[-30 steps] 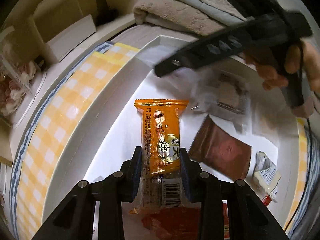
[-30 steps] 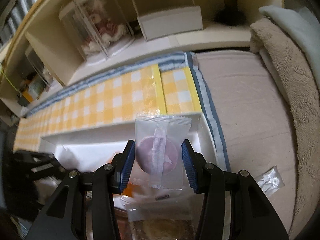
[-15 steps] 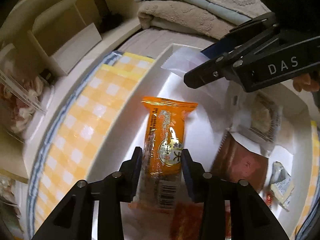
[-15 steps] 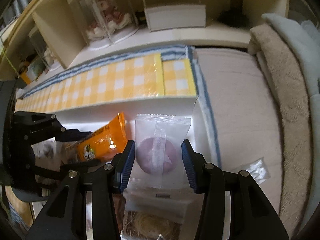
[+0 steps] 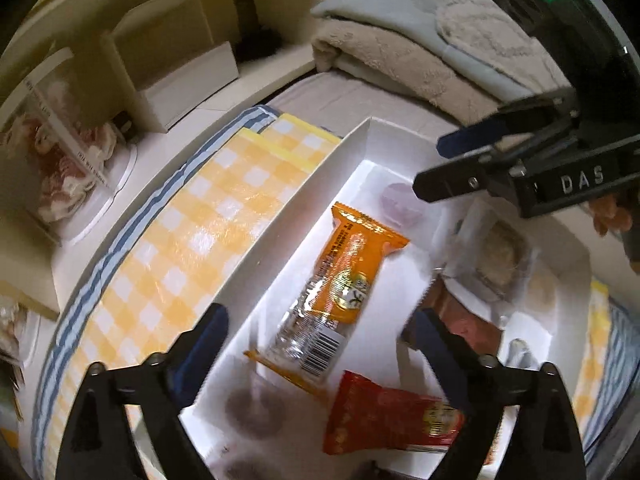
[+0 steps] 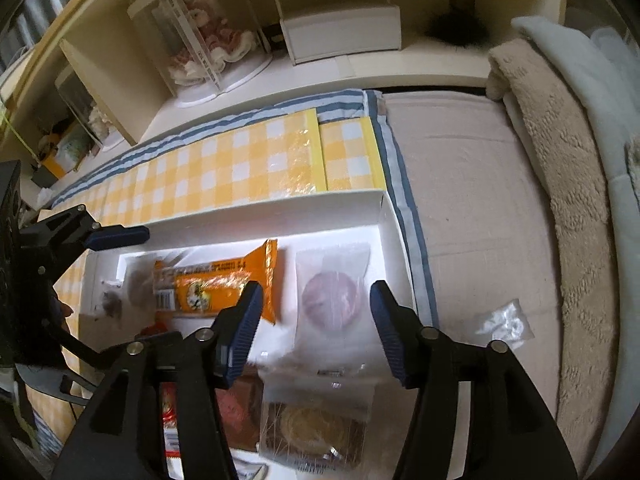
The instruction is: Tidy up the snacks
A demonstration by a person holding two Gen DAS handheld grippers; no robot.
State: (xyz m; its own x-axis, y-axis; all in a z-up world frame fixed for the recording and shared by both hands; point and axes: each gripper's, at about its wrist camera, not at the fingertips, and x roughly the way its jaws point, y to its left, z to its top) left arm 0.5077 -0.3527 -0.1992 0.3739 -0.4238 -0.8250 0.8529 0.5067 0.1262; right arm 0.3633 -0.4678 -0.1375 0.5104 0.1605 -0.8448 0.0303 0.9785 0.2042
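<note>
**Both claws released over the white box, 2 snacks just set down**

The left gripper (image 5: 320, 328) hangs over the white box (image 5: 352, 140) with its jaws spread wide; they have just been opening, and nothing is pressed between them. The orange packet (image 5: 344, 280) lies flat on the box floor under that gap, free of both pads. Its long axis runs away from the claw toward the box's far wall, tilted slightly, barcode end nearest the fingers.

The right gripper (image 6: 316, 320) is also let go: its jaws have just been opening, and the clear pouch with the purple sweet (image 6: 332, 292) lies on the box floor between and just beyond the pads, touching neither. That pouch sits in the box's far right corner, beside the orange packet's far end.

Nearer in the box lie a red packet (image 5: 384, 416), a brown packet (image 5: 468, 324) and a clear-wrapped pastry (image 6: 312, 428).

For a next pick, the red packet is likely the left claw's, the pastry the right's, being directly below it.
</note>
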